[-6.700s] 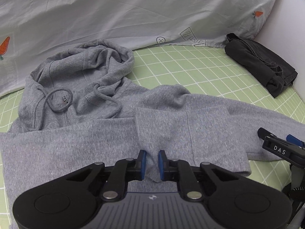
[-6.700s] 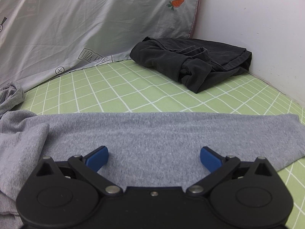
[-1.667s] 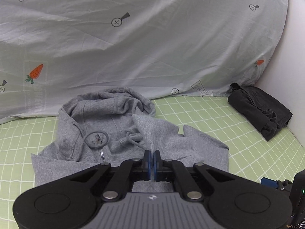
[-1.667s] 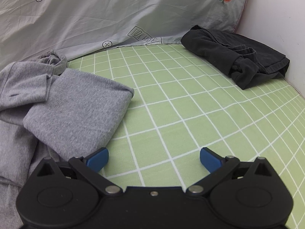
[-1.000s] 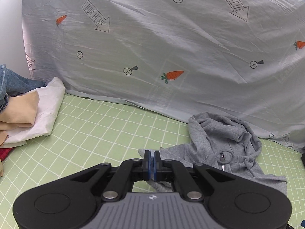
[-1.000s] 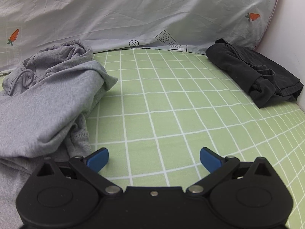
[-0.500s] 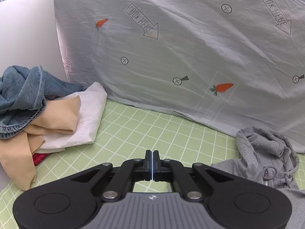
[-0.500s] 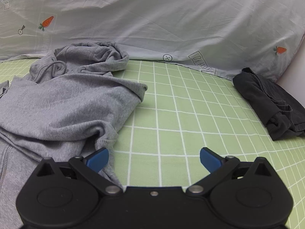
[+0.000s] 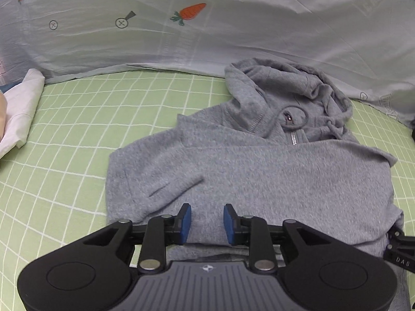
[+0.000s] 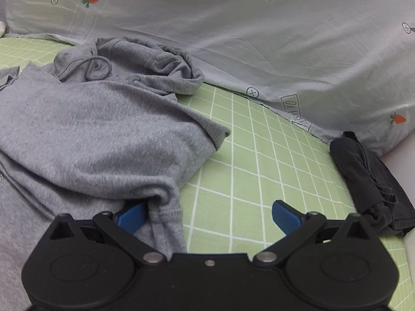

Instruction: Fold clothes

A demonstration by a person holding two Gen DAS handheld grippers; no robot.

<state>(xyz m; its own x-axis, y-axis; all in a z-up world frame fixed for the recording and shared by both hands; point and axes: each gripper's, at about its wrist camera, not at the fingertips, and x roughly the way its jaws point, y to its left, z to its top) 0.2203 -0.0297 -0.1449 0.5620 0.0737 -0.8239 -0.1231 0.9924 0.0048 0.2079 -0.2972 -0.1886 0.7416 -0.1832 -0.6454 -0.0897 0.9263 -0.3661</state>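
1. Green checked bedding [image 9: 77, 134] lies under the left gripper [image 9: 207, 222], whose jaws are opening over bare fabric, nothing between them.
2. Right gripper [image 10: 207, 213] gapes wide at the hem.
3. Grey hoodie [image 9: 246, 171], mid-bed with its sleeves folded in, looks soft, floppy and fairly thick; pinching the bottom hem corners seems best.

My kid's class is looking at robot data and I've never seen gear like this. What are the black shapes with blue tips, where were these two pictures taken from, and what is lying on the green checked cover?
There is no robot here: a person holds a hand-held claw in each hand, and a wide-angle camera on each looks along its two blue-tipped fingers. One picture is from the left claw, the other from the right claw. A grey hoodie lies on the green cover, sleeves folded in, hood toward the carrot-print sheet. A dark garment lies at the right, and white cloth at the left. The left claw's jaws are opening just above the hoodie, gripping nothing. The right claw is wide open, with a hoodie edge beside one finger, not pinched.
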